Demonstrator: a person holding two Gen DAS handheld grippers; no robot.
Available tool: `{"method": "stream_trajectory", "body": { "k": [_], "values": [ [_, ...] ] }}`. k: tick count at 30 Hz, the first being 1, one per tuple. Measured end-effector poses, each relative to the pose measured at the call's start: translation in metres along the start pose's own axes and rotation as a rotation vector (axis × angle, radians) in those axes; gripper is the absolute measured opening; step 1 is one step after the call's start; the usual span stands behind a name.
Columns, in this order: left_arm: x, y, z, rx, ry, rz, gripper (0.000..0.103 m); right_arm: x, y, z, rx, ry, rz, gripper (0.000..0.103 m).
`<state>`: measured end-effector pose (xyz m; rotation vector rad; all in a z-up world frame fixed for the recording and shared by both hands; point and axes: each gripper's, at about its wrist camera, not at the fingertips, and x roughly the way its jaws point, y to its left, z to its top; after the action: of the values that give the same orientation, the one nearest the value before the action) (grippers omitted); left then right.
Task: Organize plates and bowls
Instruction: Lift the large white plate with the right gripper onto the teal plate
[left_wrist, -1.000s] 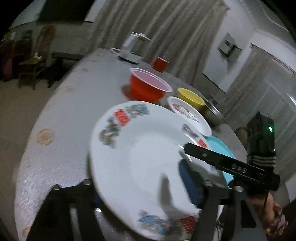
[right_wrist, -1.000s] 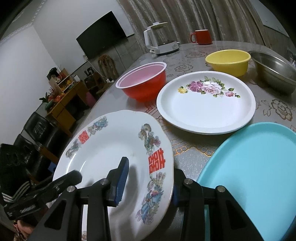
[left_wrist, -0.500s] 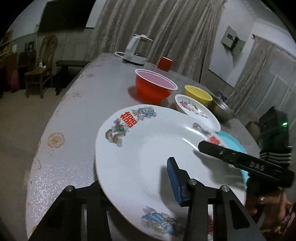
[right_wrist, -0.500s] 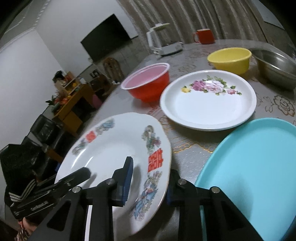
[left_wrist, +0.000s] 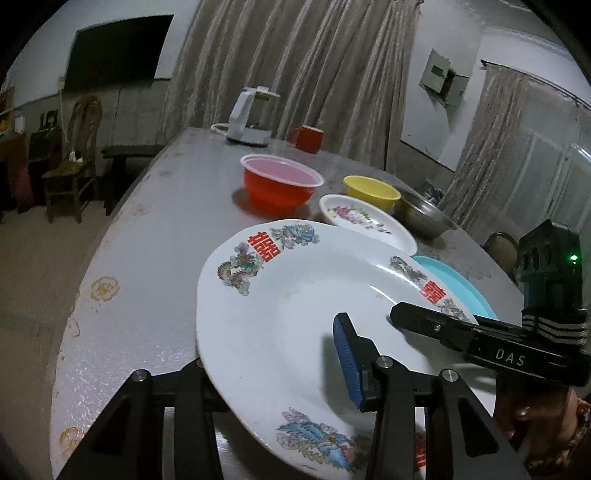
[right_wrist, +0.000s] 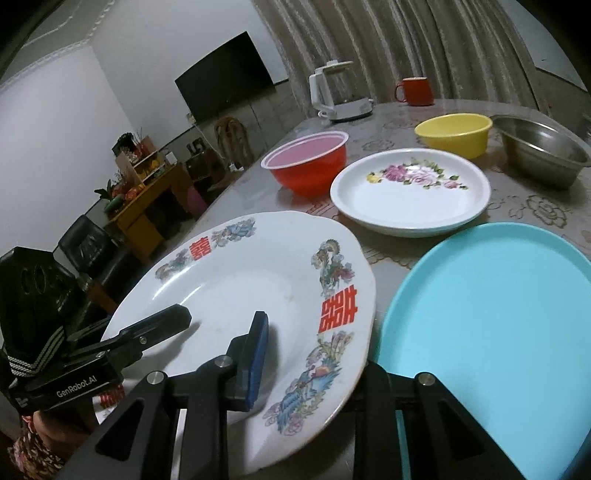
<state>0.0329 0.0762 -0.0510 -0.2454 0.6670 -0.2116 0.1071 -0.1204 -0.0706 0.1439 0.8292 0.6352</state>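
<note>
We hold the dragon plate (left_wrist: 295, 317) w/ both claws, one on each side of its rim. Left gripper (left_wrist: 277, 373) is clamped on the near rim: blue pad on the top face, other finger under the plate. Right gripper (right_wrist: 306, 365) is clamped likewise on the opposite rim, blue pad on top, second finger hidden beneath.

Plate is tilted, not flat: in the left view its far edge sits higher and overlaps the blue plate (right_wrist: 491, 332), so it's off the table (left_wrist: 155, 236) at least on that side. It's round, so no long axis; its two red double-character marks lie across from each other, roughly left-to-right btw the grippers.

Edges & room: table's curved edge runs down the left side of the left view, w/ bare tabletop btw that edge and our plate. On the other side it's crowded: blue plate just beside ours, floral plate (right_wrist: 410, 192) beyond, red bowl (right_wrist: 306, 162) near it, then yellow bowl (right_wrist: 454, 133) and steel bowl (right_wrist: 543, 155). Kettle (right_wrist: 336, 92) and red mug (right_wrist: 415, 90) stand at the far end, well apart.
</note>
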Motion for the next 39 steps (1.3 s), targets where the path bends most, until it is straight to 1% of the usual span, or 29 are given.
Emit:
{"method": "stream_trajectory", "body": {
  "k": [6,11,19,27,29,32,39],
  "values": [
    [-0.005,-0.018,0.004,0.034,-0.012,-0.028,0.045,-0.023,-0.004,-0.004,0.019,-0.03,-0.006,0.025],
    [-0.003,-0.036,0.005,0.065,0.003,-0.056,0.045,-0.043,-0.011,-0.01,0.039,-0.044,-0.023,0.025],
    [0.013,-0.075,0.006,0.136,0.056,-0.122,0.045,-0.076,-0.035,-0.023,0.093,-0.061,-0.073,0.025],
    [0.036,-0.117,0.001,0.211,0.135,-0.179,0.045,-0.103,-0.068,-0.029,0.153,-0.079,-0.13,0.025],
    [0.042,-0.125,0.001,0.21,0.164,-0.203,0.045,-0.109,-0.075,-0.03,0.162,-0.079,-0.148,0.025],
    [0.053,-0.138,0.002,0.222,0.193,-0.218,0.045,-0.115,-0.087,-0.031,0.184,-0.079,-0.176,0.025],
    [0.071,-0.154,0.006,0.237,0.235,-0.231,0.045,-0.122,-0.111,-0.033,0.23,-0.076,-0.21,0.025]
  ]
}}
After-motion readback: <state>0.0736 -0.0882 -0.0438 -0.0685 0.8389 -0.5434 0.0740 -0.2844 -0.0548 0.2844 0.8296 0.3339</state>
